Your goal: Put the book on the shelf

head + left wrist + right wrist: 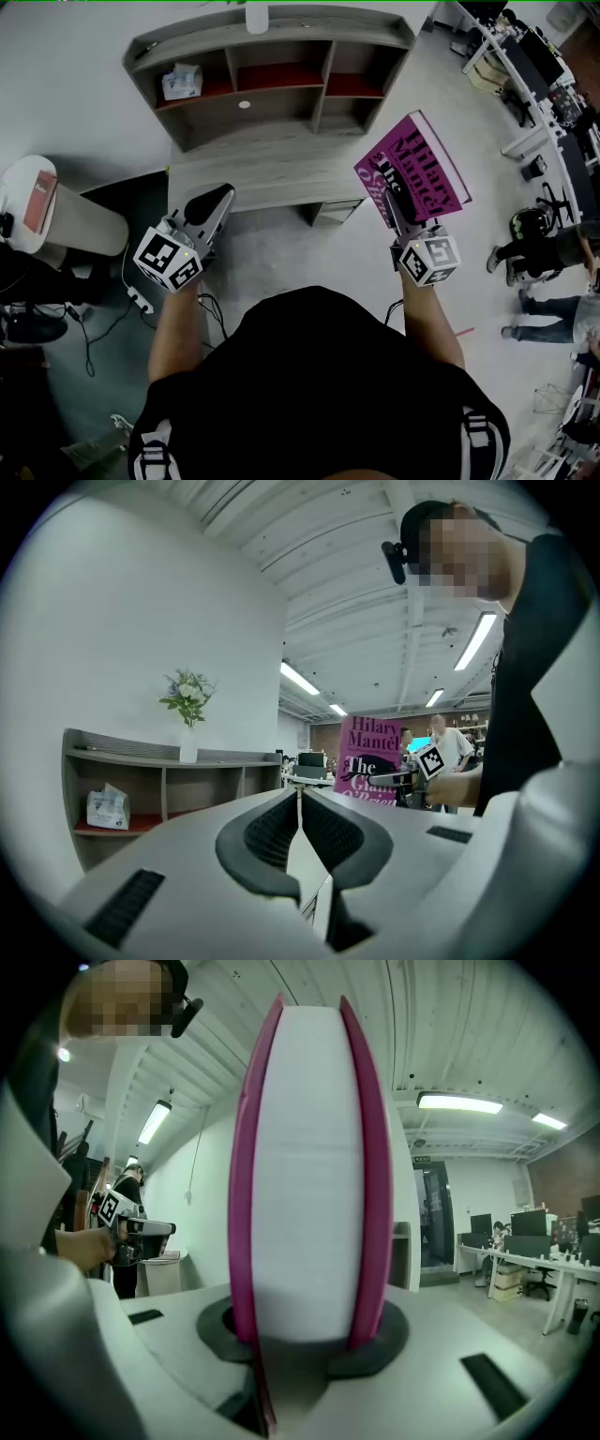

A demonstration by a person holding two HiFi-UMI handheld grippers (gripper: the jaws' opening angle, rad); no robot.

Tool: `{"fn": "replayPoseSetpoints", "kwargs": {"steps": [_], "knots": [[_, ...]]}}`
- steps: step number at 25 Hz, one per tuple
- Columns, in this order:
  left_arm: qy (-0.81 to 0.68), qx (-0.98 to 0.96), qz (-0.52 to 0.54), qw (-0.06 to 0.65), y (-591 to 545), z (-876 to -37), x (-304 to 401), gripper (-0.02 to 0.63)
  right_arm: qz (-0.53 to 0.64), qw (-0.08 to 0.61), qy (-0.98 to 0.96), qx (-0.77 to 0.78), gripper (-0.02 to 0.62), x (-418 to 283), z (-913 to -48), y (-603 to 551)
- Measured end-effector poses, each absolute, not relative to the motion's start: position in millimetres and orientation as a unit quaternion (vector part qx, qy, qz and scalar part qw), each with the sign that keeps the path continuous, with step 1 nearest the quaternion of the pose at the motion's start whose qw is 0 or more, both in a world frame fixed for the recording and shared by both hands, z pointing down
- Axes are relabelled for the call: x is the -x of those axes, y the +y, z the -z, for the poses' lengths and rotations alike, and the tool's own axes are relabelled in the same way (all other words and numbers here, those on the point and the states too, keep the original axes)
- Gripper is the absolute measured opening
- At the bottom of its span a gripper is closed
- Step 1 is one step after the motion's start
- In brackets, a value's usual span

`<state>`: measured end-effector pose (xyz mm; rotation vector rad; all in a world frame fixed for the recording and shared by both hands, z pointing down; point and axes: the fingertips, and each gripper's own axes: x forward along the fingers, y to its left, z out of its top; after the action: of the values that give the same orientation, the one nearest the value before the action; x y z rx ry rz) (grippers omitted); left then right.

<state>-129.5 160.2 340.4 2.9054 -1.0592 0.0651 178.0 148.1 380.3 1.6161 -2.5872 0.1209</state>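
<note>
Two grippers were before the shelf, one holding the book.
Right gripper was clamped on both covers of the pink book, held in the air near the shelf's right end, not touching it; left gripper, before the shelf's left part, had its jaws pressed together, empty.

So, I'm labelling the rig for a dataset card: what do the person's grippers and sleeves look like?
The left gripper and right gripper have light grey shells tapering to black ribbed pads, each carrying a white cube with black square markers. The person wears a black short-sleeved top with white stripes on the sleeves.
</note>
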Motion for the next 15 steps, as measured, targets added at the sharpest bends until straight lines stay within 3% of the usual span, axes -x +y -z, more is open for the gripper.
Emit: {"fn": "replayPoseSetpoints", "kwargs": {"steps": [15], "knots": [[-0.327, -0.944, -0.031, 0.024, 160, -344, 150, 0.032, -0.029, 0.032, -0.833, -0.551, 0.152, -168, -371, 147]]}}
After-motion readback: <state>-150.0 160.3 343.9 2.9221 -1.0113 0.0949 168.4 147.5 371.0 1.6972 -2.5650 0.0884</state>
